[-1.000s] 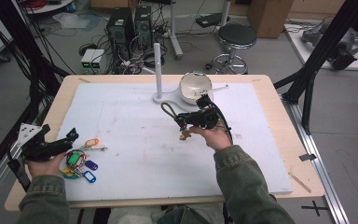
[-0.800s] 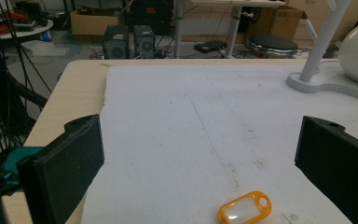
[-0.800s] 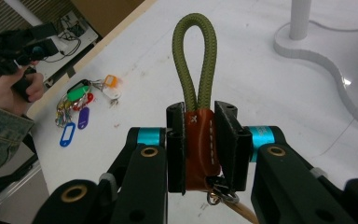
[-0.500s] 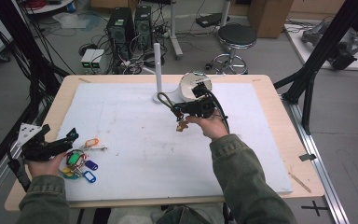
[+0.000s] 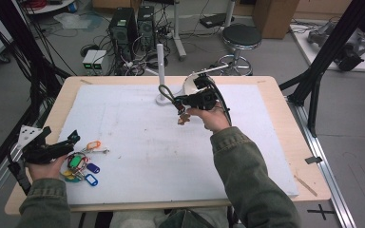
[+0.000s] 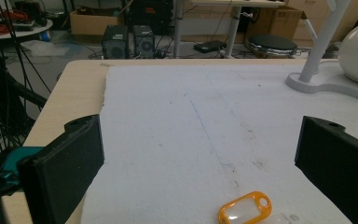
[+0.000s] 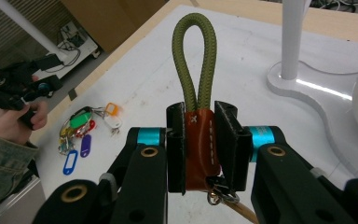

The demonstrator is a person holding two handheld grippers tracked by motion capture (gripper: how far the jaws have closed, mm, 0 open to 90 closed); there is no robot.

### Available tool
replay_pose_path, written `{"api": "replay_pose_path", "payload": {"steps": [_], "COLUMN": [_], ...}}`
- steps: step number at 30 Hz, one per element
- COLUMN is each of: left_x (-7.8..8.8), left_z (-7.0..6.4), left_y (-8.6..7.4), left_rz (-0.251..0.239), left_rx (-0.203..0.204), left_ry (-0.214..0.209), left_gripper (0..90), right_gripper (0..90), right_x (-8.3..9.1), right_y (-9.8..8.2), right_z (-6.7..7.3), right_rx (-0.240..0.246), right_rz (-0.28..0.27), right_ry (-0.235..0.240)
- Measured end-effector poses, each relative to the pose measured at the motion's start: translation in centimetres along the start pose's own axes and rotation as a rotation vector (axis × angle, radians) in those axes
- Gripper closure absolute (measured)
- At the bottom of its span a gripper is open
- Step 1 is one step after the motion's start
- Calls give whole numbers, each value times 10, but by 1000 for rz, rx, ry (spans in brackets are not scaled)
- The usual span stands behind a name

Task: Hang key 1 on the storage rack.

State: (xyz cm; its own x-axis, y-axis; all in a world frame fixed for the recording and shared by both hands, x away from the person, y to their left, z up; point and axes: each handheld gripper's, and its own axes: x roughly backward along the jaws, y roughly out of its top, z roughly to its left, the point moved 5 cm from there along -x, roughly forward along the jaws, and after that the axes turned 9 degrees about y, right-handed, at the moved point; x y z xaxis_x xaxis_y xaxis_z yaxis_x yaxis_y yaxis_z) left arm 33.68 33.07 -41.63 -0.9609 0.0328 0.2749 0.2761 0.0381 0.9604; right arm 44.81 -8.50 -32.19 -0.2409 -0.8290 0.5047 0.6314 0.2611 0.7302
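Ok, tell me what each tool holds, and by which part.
The right tool is shut on a keychain strap, clamped at its brown leather tab. The left tool is open and holds nothing.

left tool: jaws wide apart | right tool: jaws clamped, raised

One white stand rises at the table's far edge. Beside it hangs one olive cord keychain with one brown leather tab. Well away from the stand lies one cluster of key tags: one orange, one green, two blue.
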Motion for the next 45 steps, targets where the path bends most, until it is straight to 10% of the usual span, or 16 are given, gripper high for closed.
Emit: {"api": "replay_pose_path", "payload": {"steps": [45], "left_x": [-1], "left_z": [1], "left_y": [-1], "left_rz": [3], "left_rx": [5], "left_ry": [-3], "left_gripper": [17], "right_gripper": [748], "right_x": [-11], "right_y": [70], "right_z": [-25], "right_rx": [13], "right_rz": [-25], "right_ry": [-131]}}
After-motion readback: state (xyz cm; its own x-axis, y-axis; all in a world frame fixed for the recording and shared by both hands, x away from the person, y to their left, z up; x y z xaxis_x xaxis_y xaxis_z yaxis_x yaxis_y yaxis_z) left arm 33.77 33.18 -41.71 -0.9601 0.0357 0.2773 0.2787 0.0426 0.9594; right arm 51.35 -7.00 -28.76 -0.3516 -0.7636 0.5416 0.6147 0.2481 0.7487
